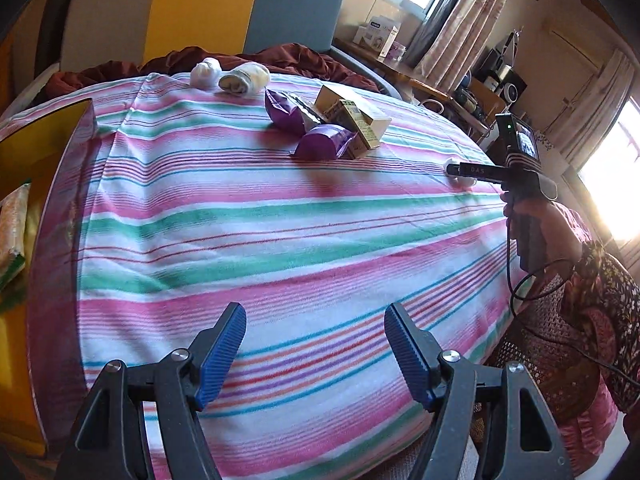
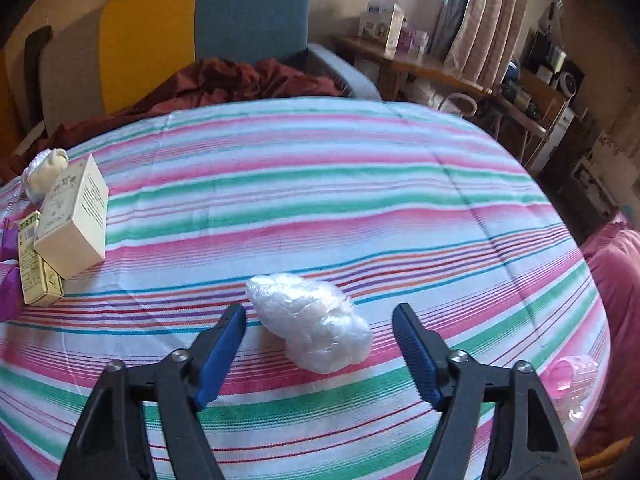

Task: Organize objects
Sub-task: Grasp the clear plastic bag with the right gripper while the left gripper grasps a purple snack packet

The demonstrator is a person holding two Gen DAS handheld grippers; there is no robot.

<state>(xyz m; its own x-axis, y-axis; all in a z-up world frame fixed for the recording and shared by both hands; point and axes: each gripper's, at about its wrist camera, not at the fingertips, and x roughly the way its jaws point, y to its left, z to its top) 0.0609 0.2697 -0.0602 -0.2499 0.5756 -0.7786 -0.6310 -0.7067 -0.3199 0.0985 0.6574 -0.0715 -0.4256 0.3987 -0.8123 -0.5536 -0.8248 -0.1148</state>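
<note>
Lining up R gripper [image 2: 319, 350], jaws apart, on white plastic bundle [image 2: 312, 322] lying btwn fingers at 12 o'clock on striped cloth [image 2: 320, 184]. Idling L gripper [image 1: 315, 354], jaws apart, holding nothing. Next, prob: lowering, closing gently on soft bundle.

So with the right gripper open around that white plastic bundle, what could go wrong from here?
1. The white plastic bundle looks soft and crinkly, and the right gripper may pinch only loose film or snag the striped cloth beneath.
2. The pink cup lies on its side near the table edge; tugged cloth could roll it off.
3. The left gripper hangs open, away from the boxes, so it cannot steady anything.
</note>
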